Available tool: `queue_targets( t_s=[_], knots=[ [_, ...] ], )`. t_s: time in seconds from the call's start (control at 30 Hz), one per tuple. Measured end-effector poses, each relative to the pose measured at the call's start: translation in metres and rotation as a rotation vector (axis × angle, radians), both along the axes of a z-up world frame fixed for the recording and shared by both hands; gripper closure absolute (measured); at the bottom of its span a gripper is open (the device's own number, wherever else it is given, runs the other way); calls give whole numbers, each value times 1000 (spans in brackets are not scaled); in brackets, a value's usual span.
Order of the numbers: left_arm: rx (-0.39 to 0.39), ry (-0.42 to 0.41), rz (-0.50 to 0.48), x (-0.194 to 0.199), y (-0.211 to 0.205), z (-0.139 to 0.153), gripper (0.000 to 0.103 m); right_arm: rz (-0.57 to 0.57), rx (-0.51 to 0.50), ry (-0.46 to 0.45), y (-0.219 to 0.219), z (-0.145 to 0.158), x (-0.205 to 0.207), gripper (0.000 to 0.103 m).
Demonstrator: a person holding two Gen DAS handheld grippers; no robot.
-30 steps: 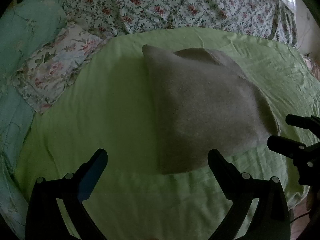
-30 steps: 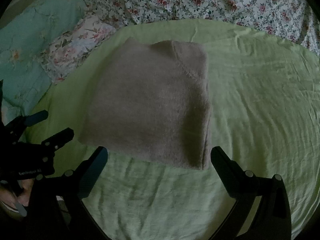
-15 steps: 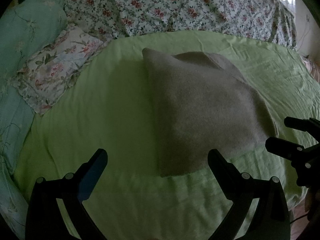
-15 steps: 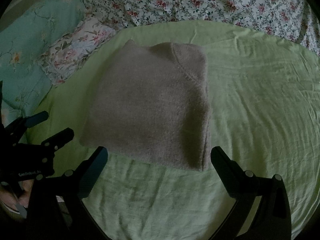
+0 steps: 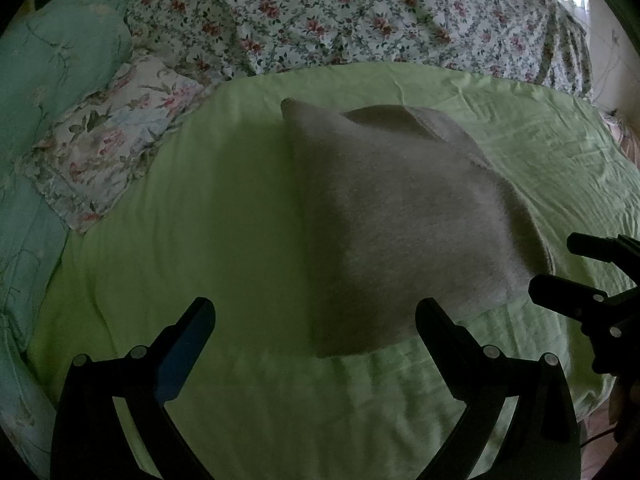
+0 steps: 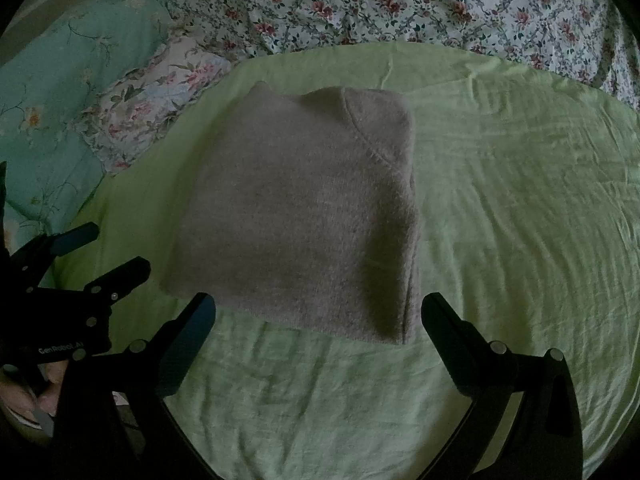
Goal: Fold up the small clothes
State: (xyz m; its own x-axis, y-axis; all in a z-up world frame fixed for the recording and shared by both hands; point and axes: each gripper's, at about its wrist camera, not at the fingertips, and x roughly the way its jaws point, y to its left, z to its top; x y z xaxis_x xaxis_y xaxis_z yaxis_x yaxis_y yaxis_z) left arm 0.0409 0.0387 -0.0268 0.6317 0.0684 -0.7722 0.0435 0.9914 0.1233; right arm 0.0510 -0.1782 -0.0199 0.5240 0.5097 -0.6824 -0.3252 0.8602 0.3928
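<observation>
One folded sweater (image 6: 304, 216) lies mid-sheet (image 6: 520, 200), just beyond two empty tongs, left (image 5: 314, 316) and right (image 6: 318, 312), both spread wide near the sheet's front edge.

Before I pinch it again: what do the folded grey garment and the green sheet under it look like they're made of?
Grey garment: seemingly a thick, fuzzy knit, wool or fleece-like; matte, soft blurred edges, a raised seam near the top.
Green sheet: apparently thin woven cotton; matte, covered in fine creases.
Dim light leaves the fibres uncertain.
</observation>
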Motion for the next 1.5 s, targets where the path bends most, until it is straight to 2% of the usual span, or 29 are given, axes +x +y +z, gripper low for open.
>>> queue_targets(
  t_s=[1.33, 1.5],
  knots=[
    [1, 5, -3, 9, -4, 1, 2, -7, 11, -1, -4, 5, 11, 0],
    [-20, 2, -9, 15, -3, 1, 2, -6, 13, -5, -5, 6, 16, 0]
  ],
)
